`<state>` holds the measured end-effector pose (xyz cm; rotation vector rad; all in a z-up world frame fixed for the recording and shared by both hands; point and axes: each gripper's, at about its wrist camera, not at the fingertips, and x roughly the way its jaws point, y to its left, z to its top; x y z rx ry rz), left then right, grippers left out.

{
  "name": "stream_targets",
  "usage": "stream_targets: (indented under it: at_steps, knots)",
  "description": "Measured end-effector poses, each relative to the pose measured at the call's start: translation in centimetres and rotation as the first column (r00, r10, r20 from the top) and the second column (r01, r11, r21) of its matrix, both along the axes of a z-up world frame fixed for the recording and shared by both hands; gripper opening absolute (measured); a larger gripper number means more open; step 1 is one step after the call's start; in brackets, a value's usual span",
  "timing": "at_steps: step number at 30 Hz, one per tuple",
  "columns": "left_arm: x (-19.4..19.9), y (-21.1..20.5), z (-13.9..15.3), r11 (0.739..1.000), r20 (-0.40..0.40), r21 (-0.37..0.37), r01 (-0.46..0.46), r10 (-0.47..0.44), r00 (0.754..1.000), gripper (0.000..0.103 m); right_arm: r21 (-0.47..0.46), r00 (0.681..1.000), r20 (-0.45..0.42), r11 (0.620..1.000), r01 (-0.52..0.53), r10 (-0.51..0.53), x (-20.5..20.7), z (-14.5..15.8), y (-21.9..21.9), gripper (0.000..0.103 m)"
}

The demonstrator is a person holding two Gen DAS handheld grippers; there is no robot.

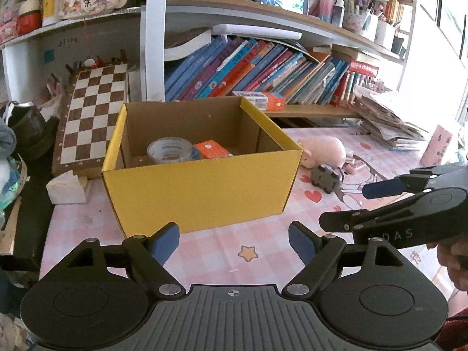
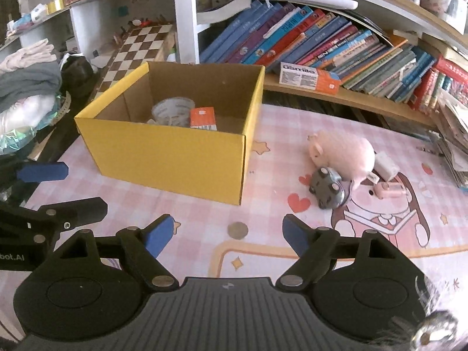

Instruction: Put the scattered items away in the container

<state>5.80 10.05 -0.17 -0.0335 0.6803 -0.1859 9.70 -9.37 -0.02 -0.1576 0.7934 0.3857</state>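
- Yellow box sits far left on your counter, holding tape roll and orange carton.
- Your left gripper and right gripper both have fingers wide apart, empty.

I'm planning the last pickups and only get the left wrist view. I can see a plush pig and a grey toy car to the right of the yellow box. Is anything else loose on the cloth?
Observer: Yes. A coin lies flat on the tablecloth, just ahead of the right tool.
Operator: Anything hidden behind the pig?
Observer: A small white block sits against the far side of the plush pig, well apart from the yellow box.
Operator: Is the right tool free to take the coin?
Observer: Its jaws stand open with nothing between the pads.
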Motion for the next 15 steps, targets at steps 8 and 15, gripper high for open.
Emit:
stream_targets:
  at_steps: [8, 15]
  knots:
    - [-0.2, -0.9, -0.5, 1.000, -0.019, -0.005, 0.021, -0.021, 1.000, 0.089, -0.039, 1.000, -0.002, 0.999, 0.031, -0.031, -1.1, -0.4, -0.1, 0.089]
    - [0.1, -1.6, -0.6, 0.999, -0.024, -0.020, 0.031, -0.031, 0.999, 0.089, -0.050, 0.998, -0.008, 0.997, 0.066, -0.067, -1.5, -0.6, -1.1, 0.090]
